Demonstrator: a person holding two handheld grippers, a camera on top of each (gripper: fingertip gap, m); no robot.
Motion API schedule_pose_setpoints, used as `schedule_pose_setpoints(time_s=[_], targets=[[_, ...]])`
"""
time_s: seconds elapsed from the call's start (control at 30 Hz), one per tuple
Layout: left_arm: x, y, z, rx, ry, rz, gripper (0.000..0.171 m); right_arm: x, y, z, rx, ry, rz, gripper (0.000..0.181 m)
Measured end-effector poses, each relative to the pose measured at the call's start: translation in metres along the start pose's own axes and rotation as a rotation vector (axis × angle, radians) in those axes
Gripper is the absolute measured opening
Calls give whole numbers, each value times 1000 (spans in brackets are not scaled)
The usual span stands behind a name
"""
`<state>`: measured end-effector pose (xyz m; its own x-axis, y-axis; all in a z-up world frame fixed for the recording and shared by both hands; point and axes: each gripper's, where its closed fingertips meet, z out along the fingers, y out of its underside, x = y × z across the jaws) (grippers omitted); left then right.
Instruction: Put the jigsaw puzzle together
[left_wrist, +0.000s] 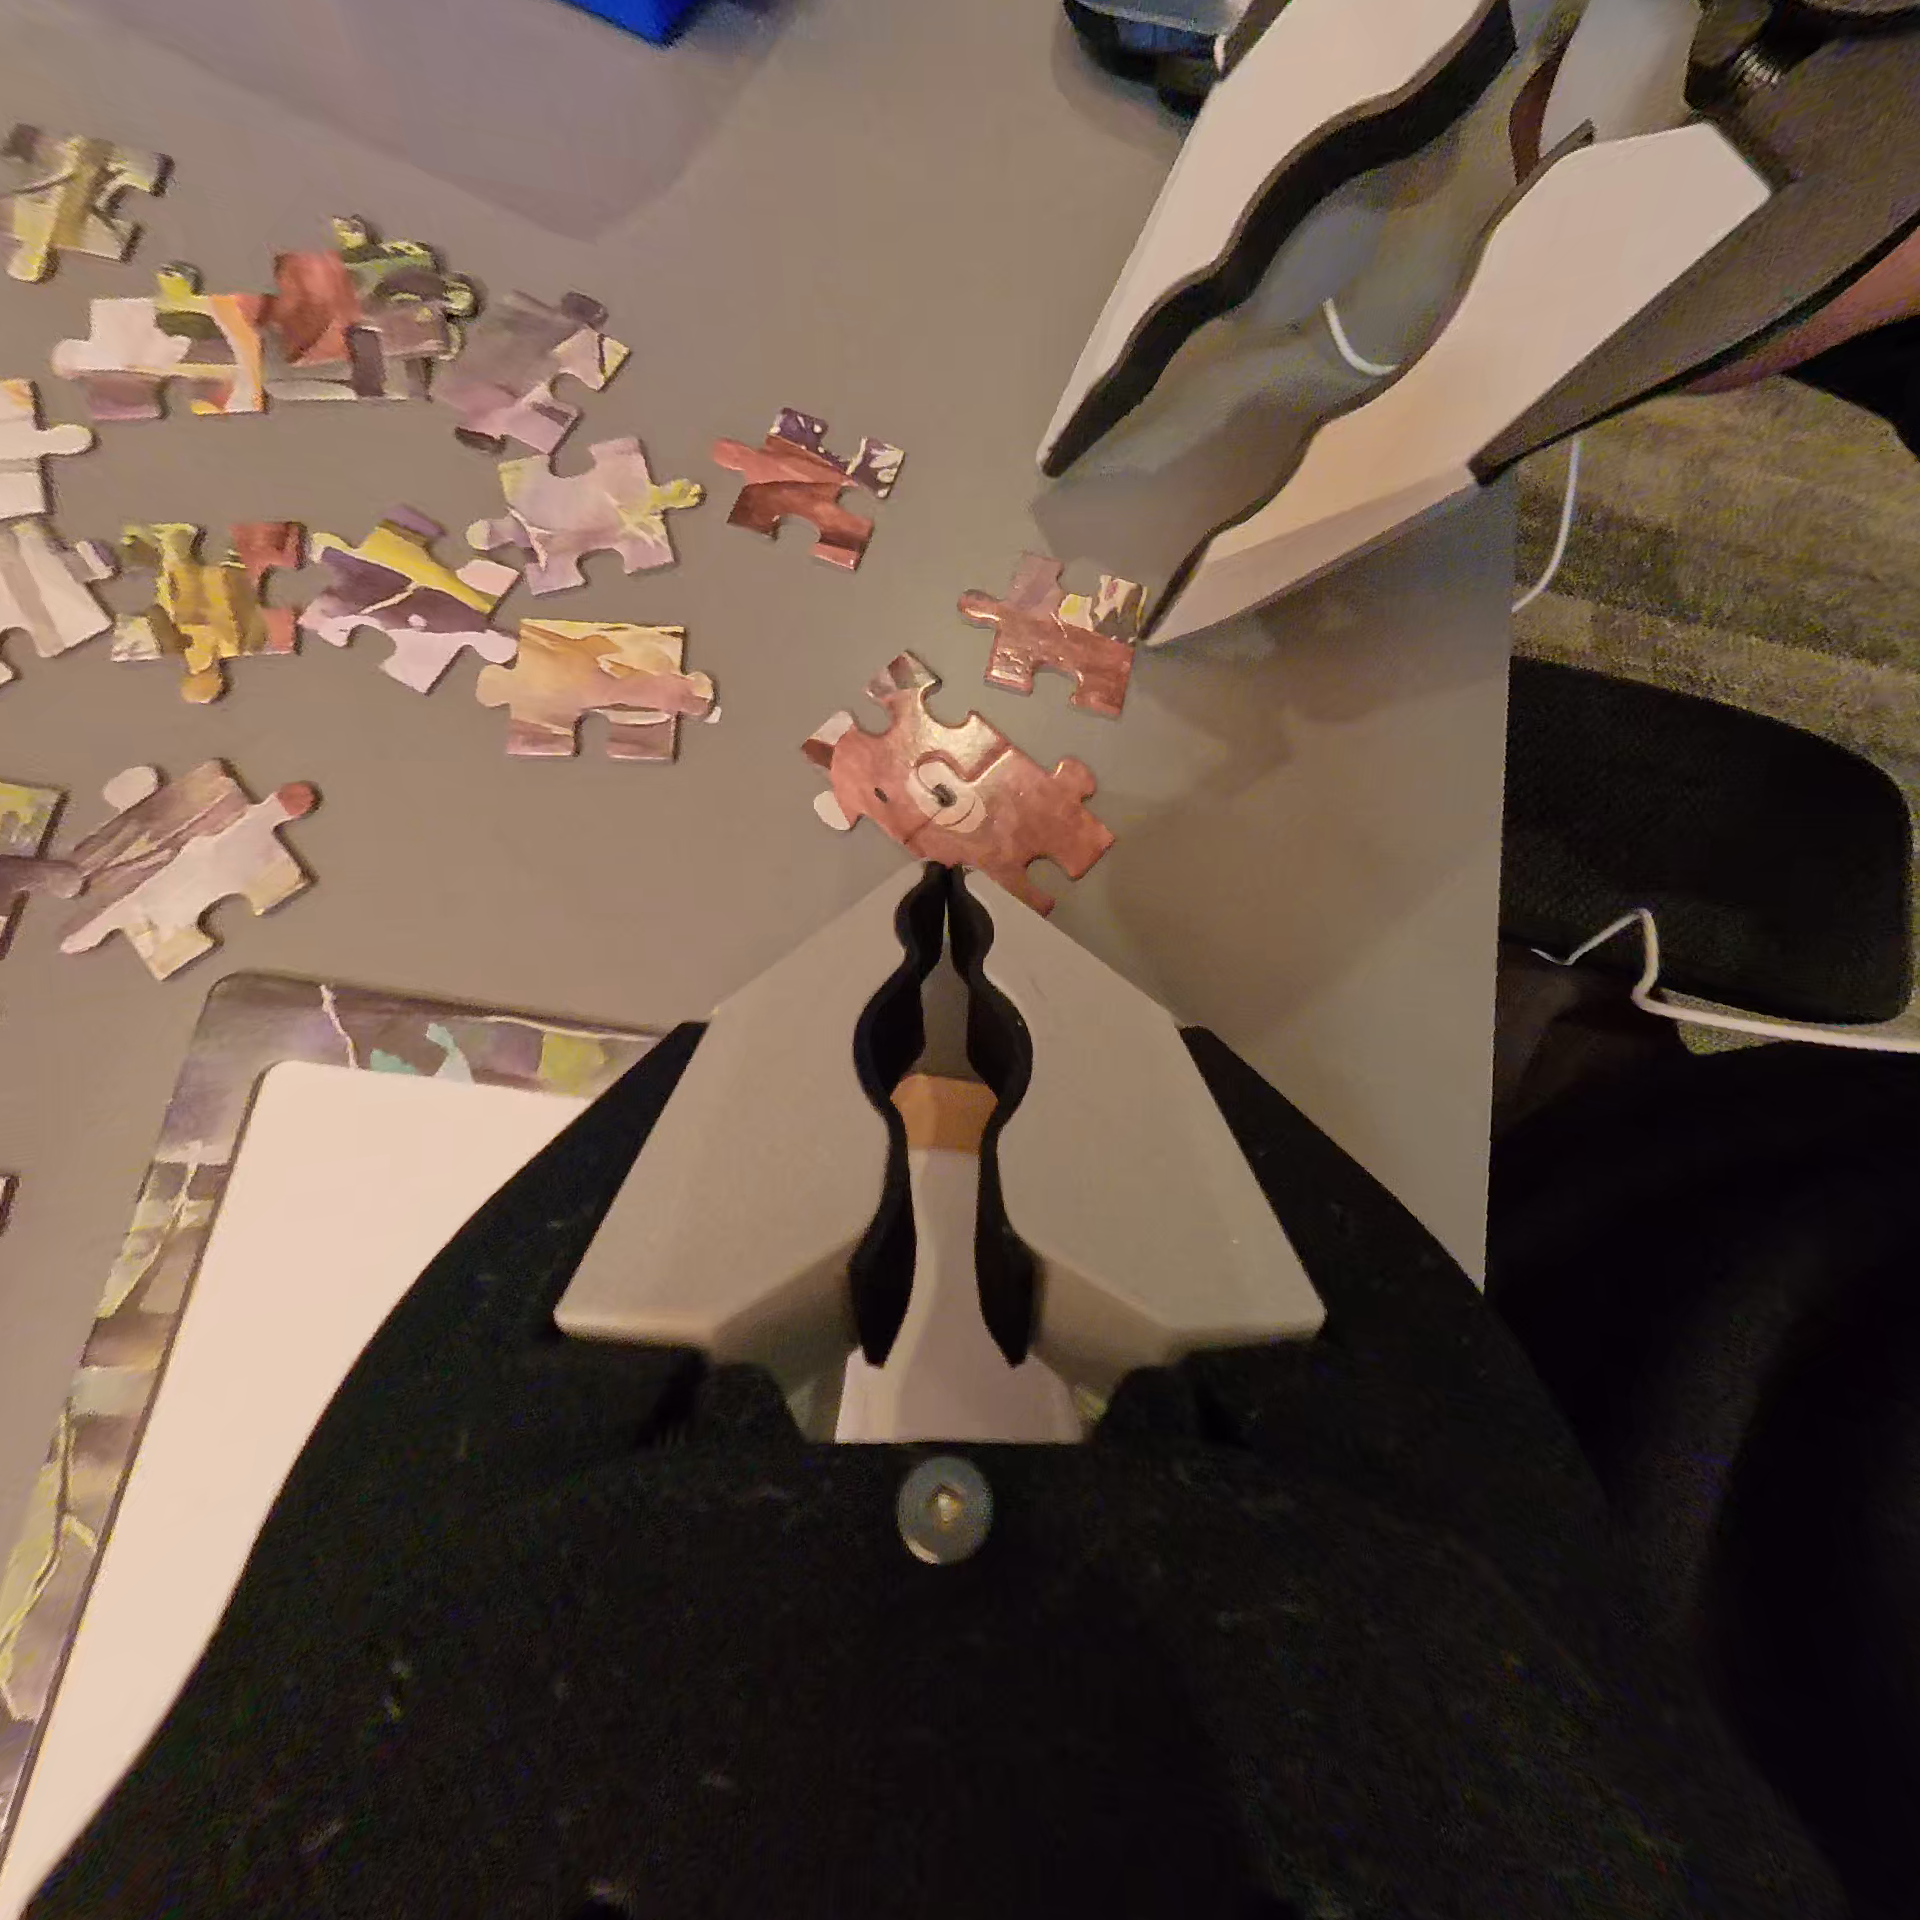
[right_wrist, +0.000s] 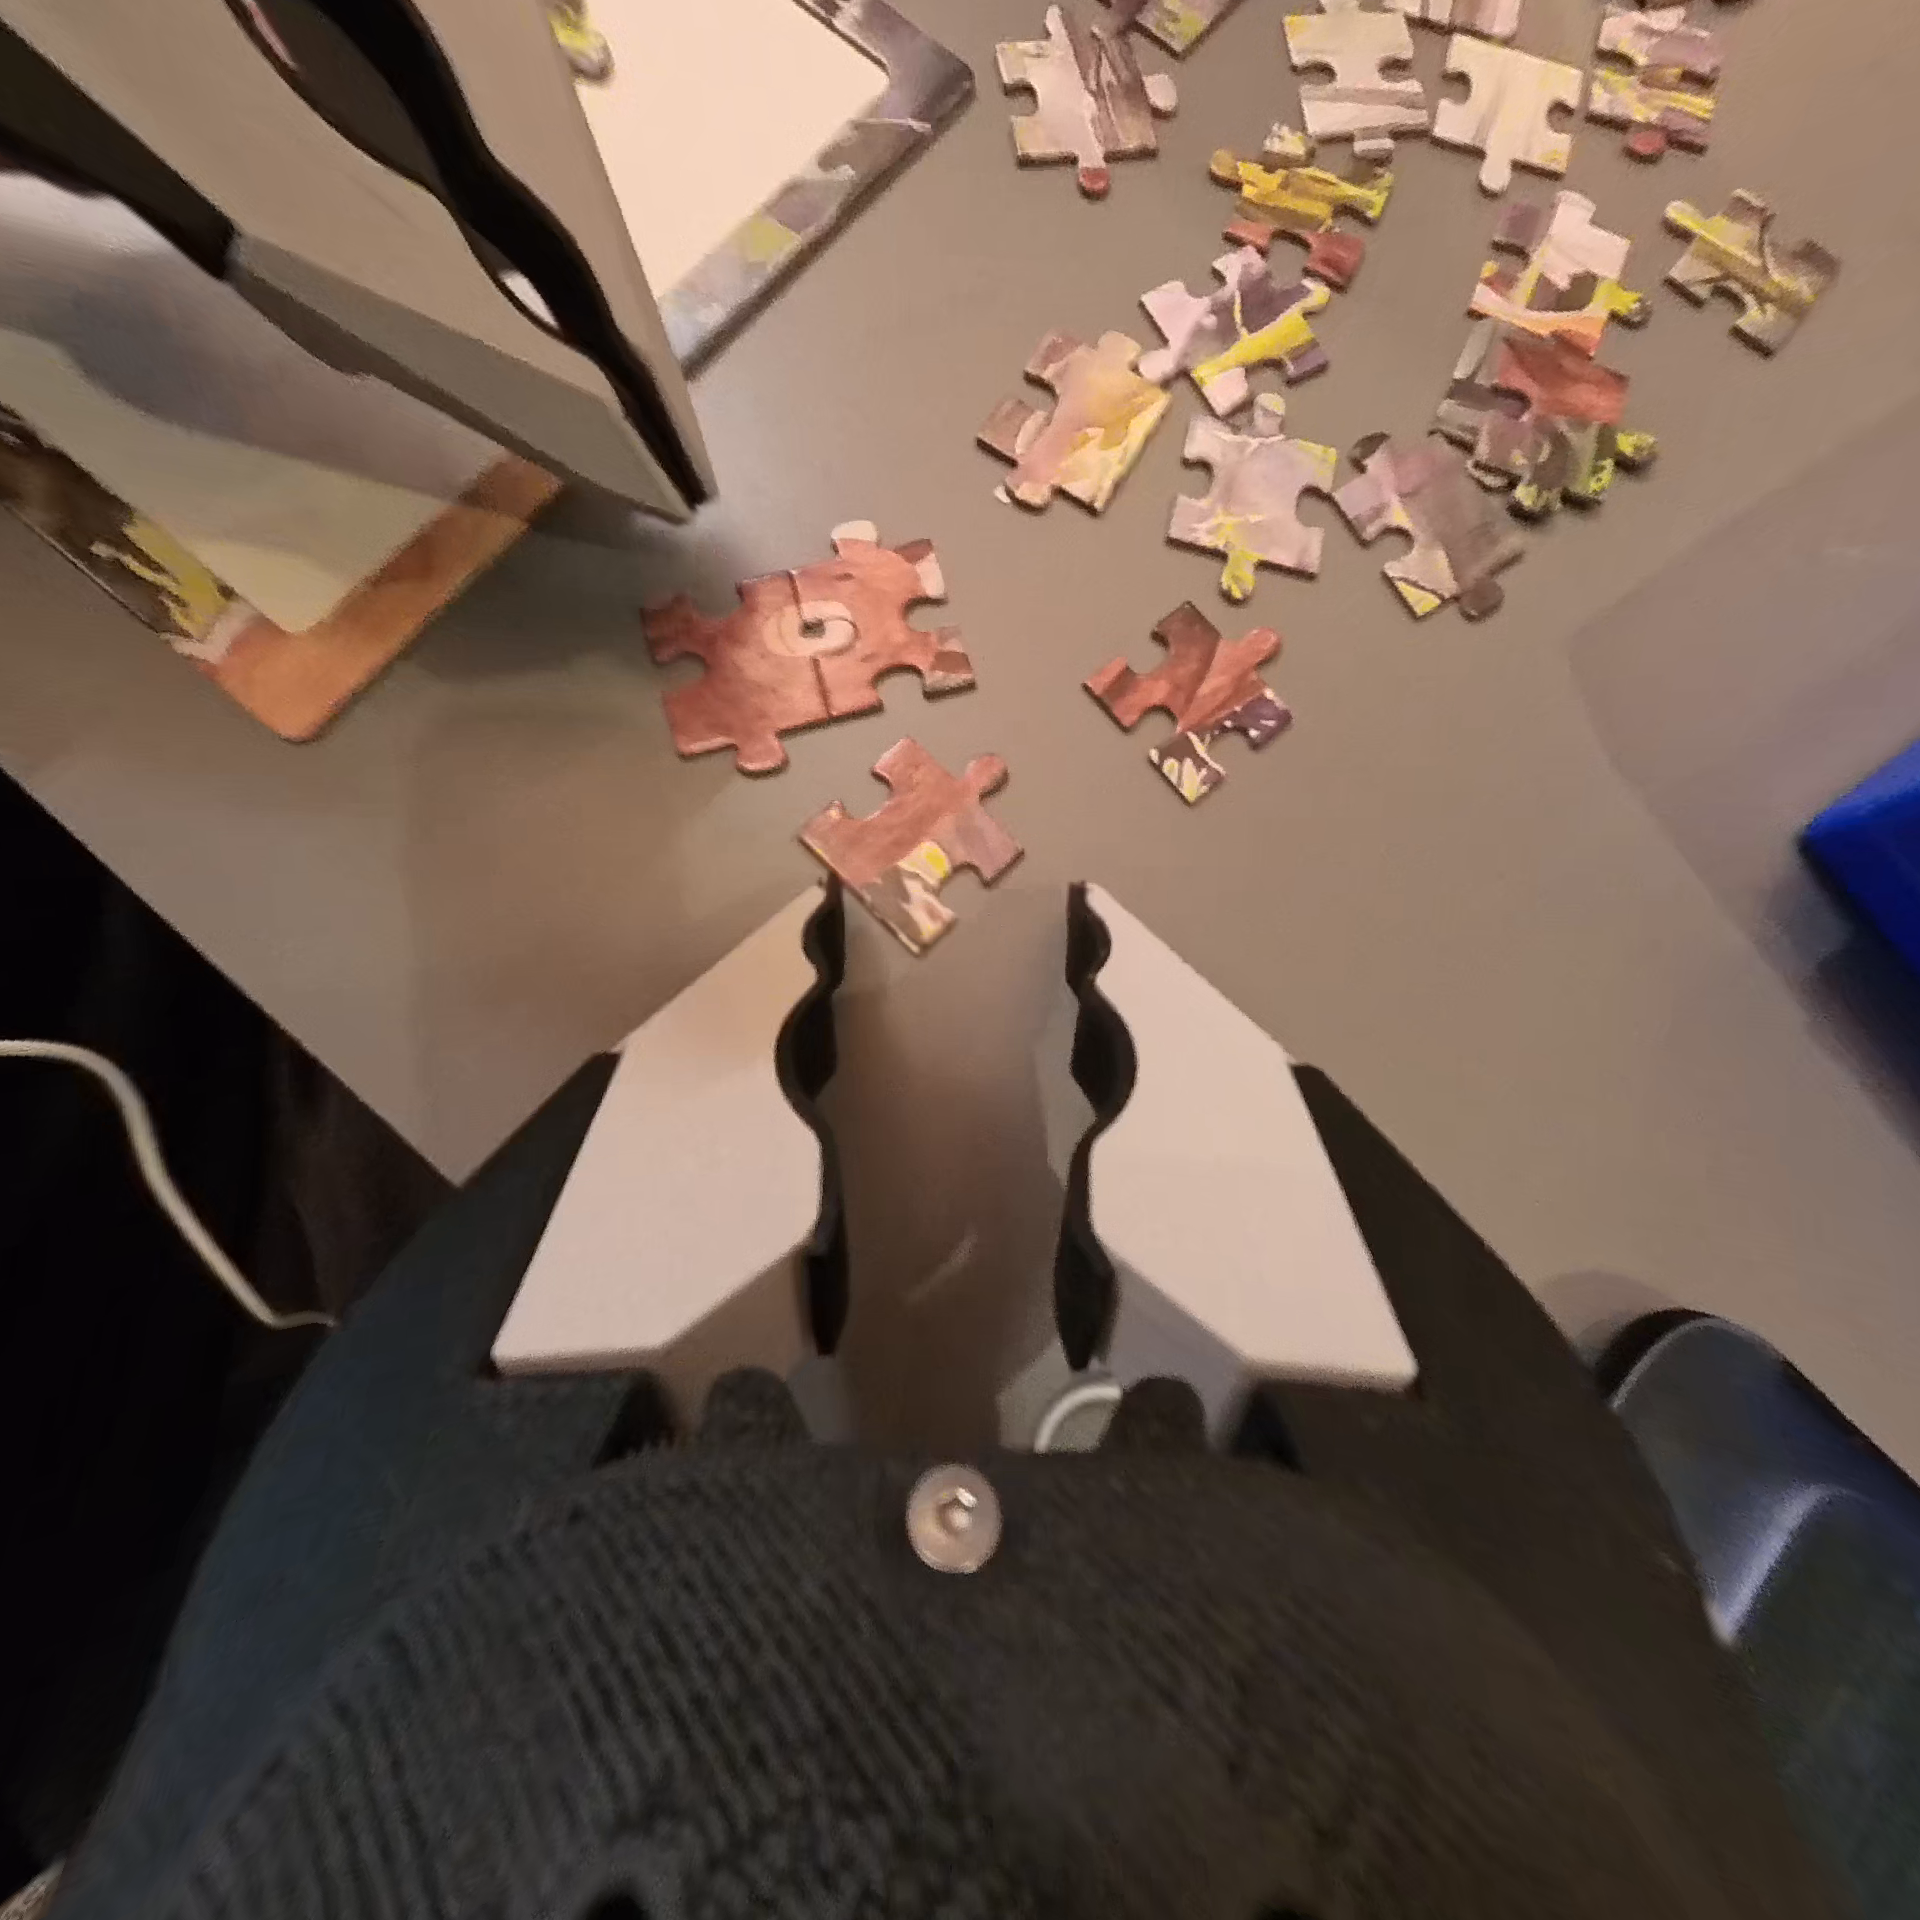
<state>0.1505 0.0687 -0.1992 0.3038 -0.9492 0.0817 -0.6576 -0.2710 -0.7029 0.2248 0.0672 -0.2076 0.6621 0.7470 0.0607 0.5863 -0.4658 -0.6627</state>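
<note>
Where two reddish-brown pieces have been locked into a joined pair (left_wrist: 961, 795) on the grey table (left_wrist: 831, 260), my left gripper (left_wrist: 943, 871) stands with its jaws pressed together, tips touching the pair's near edge; nothing is between the fingers that I can see. In the right wrist view the joined pair (right_wrist: 808, 652) lies flat, with the left gripper's fingers (right_wrist: 468, 312) above and beside it.

Just beside the pair lies a single reddish piece (left_wrist: 1060, 634) with a patch of purple and yellow. My right gripper (right_wrist: 956, 899) has its jaws wide apart and empty, and that single piece (right_wrist: 914, 842) sits at the mouth of the gap, touching or almost touching the left fingertip. From the left wrist view the right gripper (left_wrist: 1101, 551) comes down with one tip at the piece's corner.

A little farther off is another brown piece (left_wrist: 810, 488) with a purple corner. Beyond it the loose pieces (left_wrist: 343, 499) lie scattered, in purple, yellow and white. The puzzle tray (left_wrist: 343, 1195), with a patterned border and a pale inside, lies near my left gripper. A blue object (right_wrist: 1870, 862) sits at the table's edge.
</note>
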Motion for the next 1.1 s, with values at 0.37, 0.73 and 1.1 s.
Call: schedule_pose_setpoints(time_s=[0.37, 0.73, 1.1], targets=[[-5, 3, -10, 43, 9, -31, 0, -16, -7, 11, 12, -70, -30, 41], [-3, -1, -19, 87, 40, -56, 0, -15, -10, 13, -9, -66, -53, 30], [-5, -2, -23, 102, 41, -62, 0, -12, -7, 13, -25, -134, -57, 43]])
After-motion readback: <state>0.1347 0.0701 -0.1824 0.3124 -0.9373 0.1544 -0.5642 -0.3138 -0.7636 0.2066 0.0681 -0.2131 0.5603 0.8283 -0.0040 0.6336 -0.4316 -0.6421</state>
